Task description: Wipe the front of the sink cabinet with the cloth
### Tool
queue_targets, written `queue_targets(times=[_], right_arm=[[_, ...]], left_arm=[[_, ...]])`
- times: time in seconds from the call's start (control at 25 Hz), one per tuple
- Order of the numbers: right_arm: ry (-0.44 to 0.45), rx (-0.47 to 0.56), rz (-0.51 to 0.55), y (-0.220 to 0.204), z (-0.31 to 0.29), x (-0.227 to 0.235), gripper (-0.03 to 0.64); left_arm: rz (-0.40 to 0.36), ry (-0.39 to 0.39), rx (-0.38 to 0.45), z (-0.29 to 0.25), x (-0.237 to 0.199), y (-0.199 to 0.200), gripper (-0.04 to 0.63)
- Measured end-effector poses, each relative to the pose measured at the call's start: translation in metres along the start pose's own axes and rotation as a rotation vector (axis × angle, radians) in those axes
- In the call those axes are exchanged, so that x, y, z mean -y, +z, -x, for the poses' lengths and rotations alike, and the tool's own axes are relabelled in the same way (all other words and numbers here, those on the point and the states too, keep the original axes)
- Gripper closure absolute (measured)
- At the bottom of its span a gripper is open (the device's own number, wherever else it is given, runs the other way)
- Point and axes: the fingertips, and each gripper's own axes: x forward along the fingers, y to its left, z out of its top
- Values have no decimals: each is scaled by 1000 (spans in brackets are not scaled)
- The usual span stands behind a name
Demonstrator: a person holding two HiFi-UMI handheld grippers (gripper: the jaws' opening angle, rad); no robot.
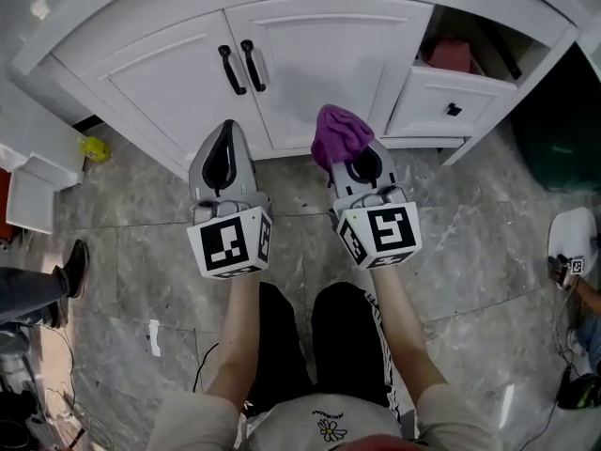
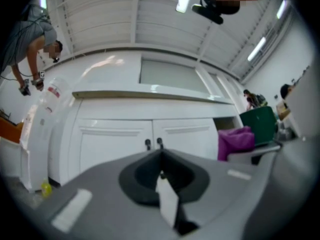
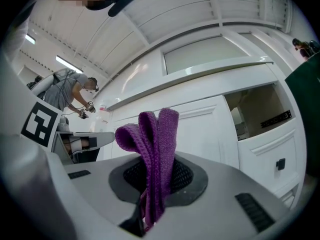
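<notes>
Two hand-held grippers are held side by side over a grey marble floor (image 1: pixel 470 252), in front of a white sink cabinet (image 1: pixel 310 26). The right gripper (image 1: pixel 357 161) is closed tightly on a purple cloth (image 1: pixel 338 134). In the right gripper view, the cloth (image 3: pixel 157 149) is seen folded and standing up out of the pinched jaws. From the head view the cloth is seen against the foot of the right-hand cabinet door (image 1: pixel 329 64); whether it touches the door cannot be told. The left gripper (image 1: pixel 225 132) is held just left of it, jaws pressed together with nothing between them. Two black door handles (image 1: pixel 241 67) are seen beyond it.
</notes>
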Motion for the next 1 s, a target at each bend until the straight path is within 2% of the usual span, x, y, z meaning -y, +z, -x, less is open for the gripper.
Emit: queue_targets(times=[0.12,0.24,0.44,0.6,0.8,1.0], right_arm=[[0,-25,1,0,-1,-3,565],[33,-44,-8,17,-11,-6,565],[182,-112,-127,59,-63,-24,565],[254,-150,-133,85,-109,-45,565],[272,-206,-192,84,-143,-56,565],[272,-278,-128,69,-159,-67,565]], left_arm=[[3,-15,3,1,2,1,589],[13,-21,21,1,-1,11,590],[33,-22,45,6,-6,28,589],[29,-19,75,8,-14,42,589],[23,-2,81,13,-31,50,589],[24,10,67,18,-41,52,589]])
